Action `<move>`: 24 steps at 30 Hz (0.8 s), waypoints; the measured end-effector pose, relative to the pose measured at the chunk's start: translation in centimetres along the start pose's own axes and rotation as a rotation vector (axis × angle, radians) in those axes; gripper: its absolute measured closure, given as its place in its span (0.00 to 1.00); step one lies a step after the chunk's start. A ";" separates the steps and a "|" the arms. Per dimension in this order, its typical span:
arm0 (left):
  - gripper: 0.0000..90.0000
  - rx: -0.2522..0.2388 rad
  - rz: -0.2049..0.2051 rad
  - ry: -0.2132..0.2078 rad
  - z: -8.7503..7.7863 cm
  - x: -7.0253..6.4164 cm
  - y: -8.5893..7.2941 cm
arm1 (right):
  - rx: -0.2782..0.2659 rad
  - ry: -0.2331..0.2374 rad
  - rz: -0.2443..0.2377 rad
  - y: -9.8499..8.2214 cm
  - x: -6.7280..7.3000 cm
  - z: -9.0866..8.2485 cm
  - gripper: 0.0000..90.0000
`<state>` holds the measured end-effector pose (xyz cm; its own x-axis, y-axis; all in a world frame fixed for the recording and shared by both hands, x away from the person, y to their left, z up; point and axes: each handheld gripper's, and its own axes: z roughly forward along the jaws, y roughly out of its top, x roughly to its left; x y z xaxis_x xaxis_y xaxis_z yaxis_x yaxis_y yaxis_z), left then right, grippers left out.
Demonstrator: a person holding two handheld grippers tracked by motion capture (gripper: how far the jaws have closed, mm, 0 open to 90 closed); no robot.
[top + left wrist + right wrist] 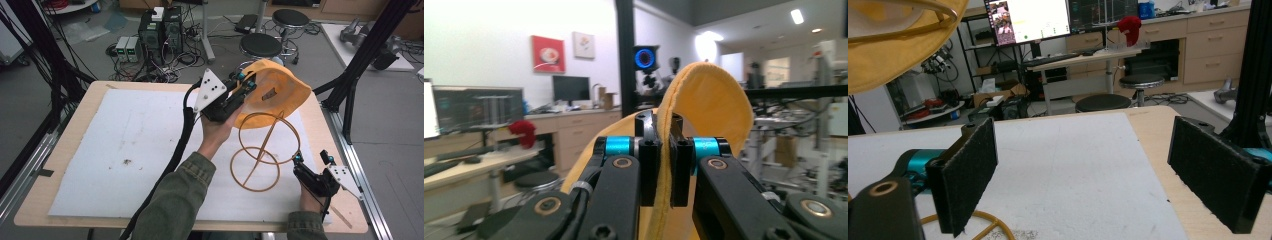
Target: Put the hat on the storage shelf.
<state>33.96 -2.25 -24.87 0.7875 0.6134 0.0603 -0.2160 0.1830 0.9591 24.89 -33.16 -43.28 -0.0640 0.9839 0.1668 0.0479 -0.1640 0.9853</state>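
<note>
Left hand-held gripper (243,86) lifts a yellow cloth cover (280,95) over a wire frame (262,152); right one waits spread.

Cover is up in the air above the far right of the tabletop (90,100), just over the frame's top ring, its rim pinched between the left jaws; the left gripper view shows the cloth edge (665,165) clamped tight. Frame of two wire rings and a slanted strut stands on the white foam mat (130,150). Right hand-held gripper (312,160) sits low just beside the frame's base ring, jaws wide apart, holding nothing. Risks, as a judgement: frame looks light and unsteadied, so dragging cloth could tip or slide it; a one-edge pinch may let the cover sag, snag the top ring or slip free.
</note>
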 end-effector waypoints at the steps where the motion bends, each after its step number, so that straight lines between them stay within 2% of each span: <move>1: 0.96 -0.010 0.001 -0.020 -0.1 -0.4 0.1 | 0.001 -0.003 0.000 0.0 -0.1 0.0 0.13; 8: 0.96 -0.034 -0.014 -0.128 -1.1 -2.8 -0.5 | -0.004 -0.010 0.007 0.0 -0.3 -0.1 0.13; 9: 0.96 -0.032 -0.025 -0.156 -1.3 -3.2 -0.7 | -0.002 -0.013 0.010 0.0 -0.3 -0.1 0.13; 12: 0.96 -0.020 -0.037 -0.198 -1.6 -4.0 -1.1 | -0.003 -0.014 0.004 0.0 -0.4 -0.1 0.13; 19: 0.96 0.006 -0.035 -0.287 -2.2 -5.2 -2.2 | -0.002 -0.022 0.013 0.0 -0.5 -0.1 0.13; 20: 0.96 0.014 -0.039 -0.311 -2.3 -5.4 -2.5 | -0.001 -0.022 0.013 0.0 -0.5 -0.1 0.13; 24: 0.96 0.042 -0.038 -0.356 -2.5 -6.0 -3.3 | -0.003 -0.021 0.012 0.0 -0.5 -0.1 0.13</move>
<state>28.54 -4.58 -29.07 0.9479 0.2989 0.1103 -0.1649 0.1641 0.9726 24.86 -33.63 -43.34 -0.0426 0.9832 0.1776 0.0453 -0.1757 0.9834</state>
